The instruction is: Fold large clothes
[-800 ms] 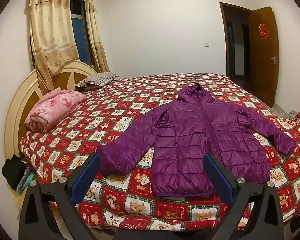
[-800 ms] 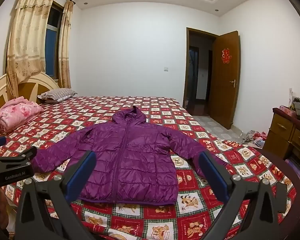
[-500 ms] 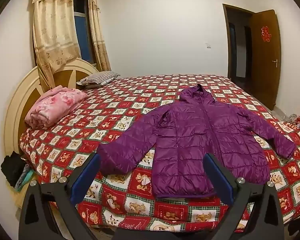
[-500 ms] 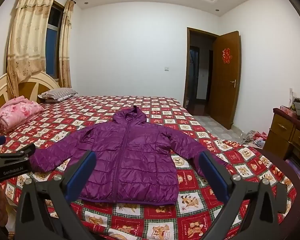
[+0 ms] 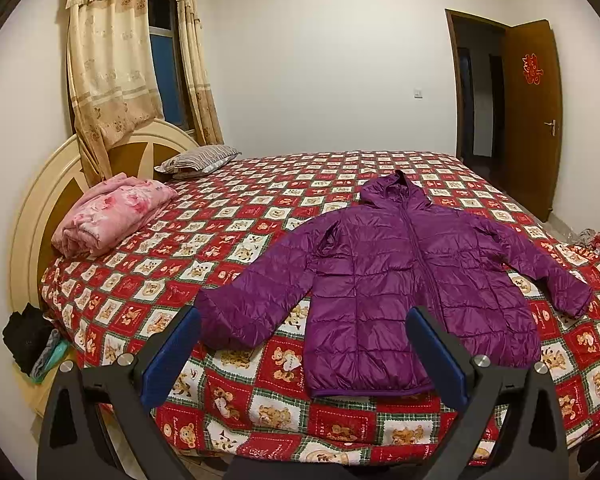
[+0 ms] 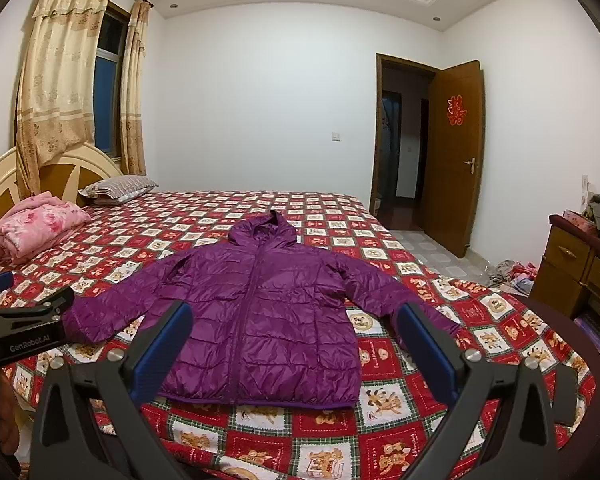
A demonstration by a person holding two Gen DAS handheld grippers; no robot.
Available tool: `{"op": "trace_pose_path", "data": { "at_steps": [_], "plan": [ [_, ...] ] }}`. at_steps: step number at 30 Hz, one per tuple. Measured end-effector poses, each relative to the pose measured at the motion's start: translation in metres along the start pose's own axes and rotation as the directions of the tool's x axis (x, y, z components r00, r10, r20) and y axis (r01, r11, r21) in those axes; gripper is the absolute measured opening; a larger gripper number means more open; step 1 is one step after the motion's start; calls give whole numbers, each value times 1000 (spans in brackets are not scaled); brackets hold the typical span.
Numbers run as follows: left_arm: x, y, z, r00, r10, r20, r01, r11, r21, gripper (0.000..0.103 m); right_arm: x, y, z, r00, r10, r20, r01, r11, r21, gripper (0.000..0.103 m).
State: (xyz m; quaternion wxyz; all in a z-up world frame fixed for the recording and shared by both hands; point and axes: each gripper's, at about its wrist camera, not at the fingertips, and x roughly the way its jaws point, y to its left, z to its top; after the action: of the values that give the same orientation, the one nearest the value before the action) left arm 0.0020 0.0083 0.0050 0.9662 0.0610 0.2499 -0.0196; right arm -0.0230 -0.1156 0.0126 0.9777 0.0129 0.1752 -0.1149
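Both grippers have barely shifted since a moment ago; the left one's view has only tipped a little, so the curtains (image 5: pixel 112 76) and ceiling edge sit lower in its picture, while the jacket lies just as it did.

A wide bed (image 6: pixel 204 208) fills the room, covered by a red, white and green checked quilt with bear pictures. At its head stands a cream and brown headboard (image 5: pixel 60 184), with a striped pillow (image 5: pixel 200 158) and a folded pink blanket (image 5: pixel 112 212) close by. White walls, a window behind the curtains, an open brown door (image 6: pixel 456 152) and a wooden dresser (image 6: pixel 572 268) complete the room.

The purple hooded puffer jacket (image 6: pixel 268 304) lies flat on the quilt near the bed's near edge, front up, zipped, hood pointing toward the far wall, both sleeves spread out and angled down.

The left gripper (image 5: pixel 304 356) and right gripper (image 6: pixel 294 350) hover in front of the hem, fingers spread as wide as they go, holding nothing.
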Motion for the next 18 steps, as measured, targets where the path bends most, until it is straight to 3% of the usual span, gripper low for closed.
{"op": "trace_pose_path", "data": {
  "at_steps": [18],
  "plan": [
    [-3,-2,0,1000,8,12,-8,1000,-2,102,0,2,0,1000,3,0,-3,1000,3,103]
  ]
}}
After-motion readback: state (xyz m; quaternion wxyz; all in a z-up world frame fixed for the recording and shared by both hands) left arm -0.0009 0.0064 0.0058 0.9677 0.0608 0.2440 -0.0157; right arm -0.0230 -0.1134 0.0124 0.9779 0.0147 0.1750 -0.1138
